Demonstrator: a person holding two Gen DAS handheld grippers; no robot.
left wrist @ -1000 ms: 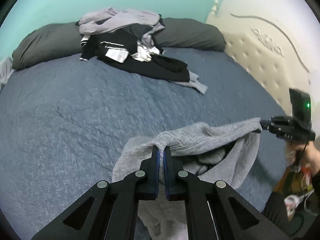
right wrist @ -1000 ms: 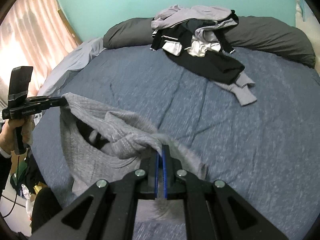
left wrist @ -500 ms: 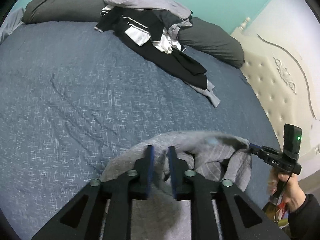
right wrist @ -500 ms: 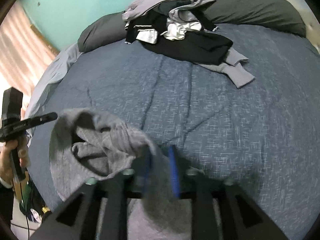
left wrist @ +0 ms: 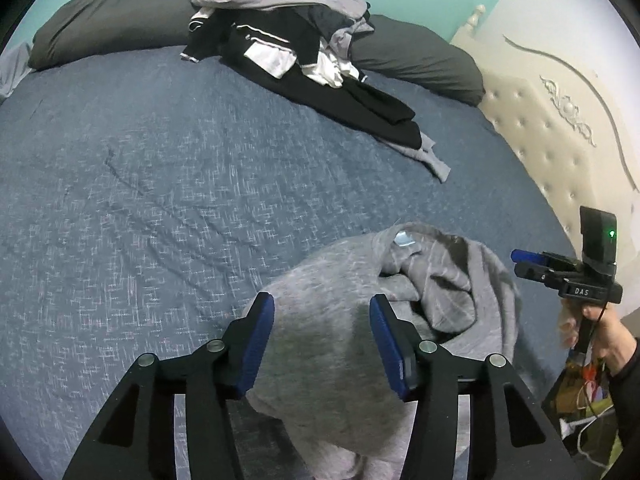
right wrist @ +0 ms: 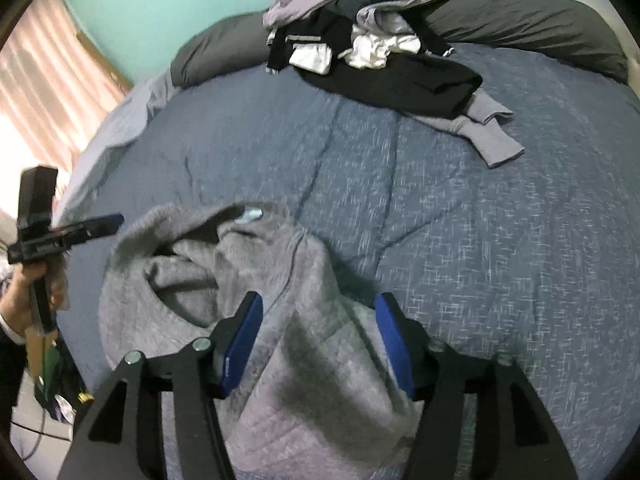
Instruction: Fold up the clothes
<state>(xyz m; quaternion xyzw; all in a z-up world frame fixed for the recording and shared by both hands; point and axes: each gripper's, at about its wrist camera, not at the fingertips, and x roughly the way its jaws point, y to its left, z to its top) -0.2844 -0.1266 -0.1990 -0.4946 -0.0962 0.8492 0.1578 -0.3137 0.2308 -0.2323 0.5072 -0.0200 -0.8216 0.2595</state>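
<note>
Blue bedspread (left wrist: 168,184) bore a crumpled grey sweater (left wrist: 332,320), neck label toward the clothes pile (left wrist: 296,52), between both opening grippers, left gripper (left wrist: 322,336) and right gripper (right wrist: 320,336), unpinched

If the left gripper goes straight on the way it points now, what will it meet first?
Probably the grey garment: it lies between and just beyond the opening jaws of the left gripper, with the bed under it. Depth is unclear.

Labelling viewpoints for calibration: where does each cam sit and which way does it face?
Left wrist: on the left gripper, angled down at the grey sweater; right gripper and hand at right edge.
Right wrist: on the right gripper, same sweater; left gripper at left edge.
Shared: sweater, clothes pile, blue bedspread.
</note>
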